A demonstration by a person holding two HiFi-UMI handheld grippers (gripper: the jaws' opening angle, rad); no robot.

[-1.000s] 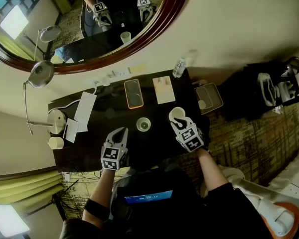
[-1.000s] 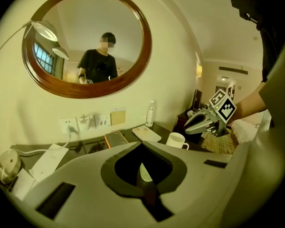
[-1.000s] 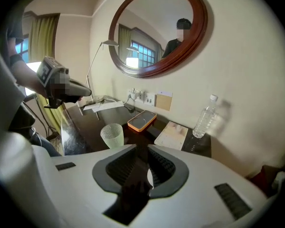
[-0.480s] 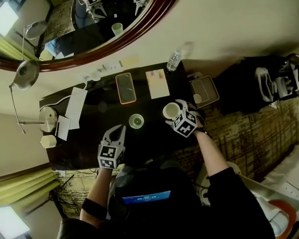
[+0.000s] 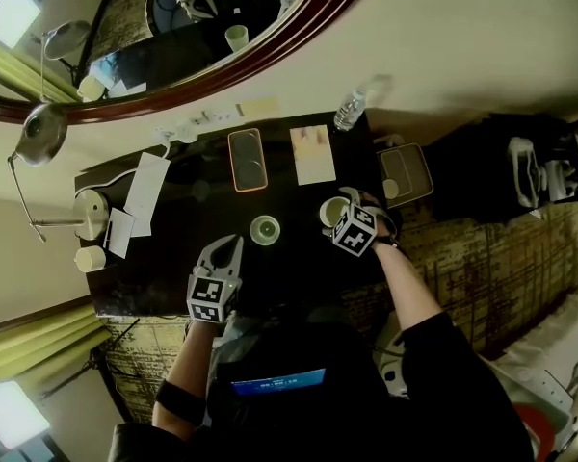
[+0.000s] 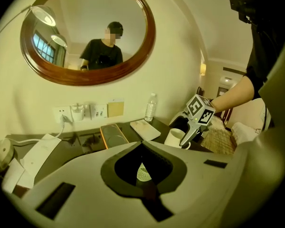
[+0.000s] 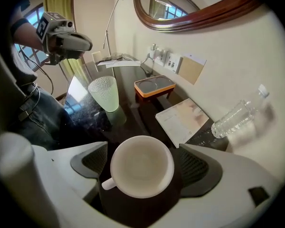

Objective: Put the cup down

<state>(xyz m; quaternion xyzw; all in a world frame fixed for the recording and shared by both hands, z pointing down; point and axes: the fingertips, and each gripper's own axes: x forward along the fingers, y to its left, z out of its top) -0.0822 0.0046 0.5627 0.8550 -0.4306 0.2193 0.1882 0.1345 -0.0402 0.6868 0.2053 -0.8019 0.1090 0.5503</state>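
Observation:
A white cup (image 7: 141, 167) with a small handle stands upright on the dark table (image 5: 299, 268) near its right edge, also seen as the cup (image 5: 329, 213) from the head view. My right gripper (image 7: 143, 161) straddles it and its jaws are opening; both pads stand apart from the cup's sides. From the left gripper view, the cup (image 6: 175, 137) sits under the right gripper (image 6: 190, 133). My left gripper (image 5: 233, 244) is shut and empty, hovering near the table's front edge, left of a green glass (image 5: 264, 230).
The green glass (image 7: 104, 93) stands mid-table. Behind it lie an orange-cased phone (image 5: 248, 160), a booklet (image 5: 313, 154) and a water bottle (image 5: 349, 112). Papers (image 5: 146, 192) and a lamp base (image 5: 87, 210) fill the left end. A small tray (image 5: 405, 173) sits off the right edge.
The right gripper's jaws have spread away from the cup, which now stands free on the table. The left gripper stays shut in about the same place.

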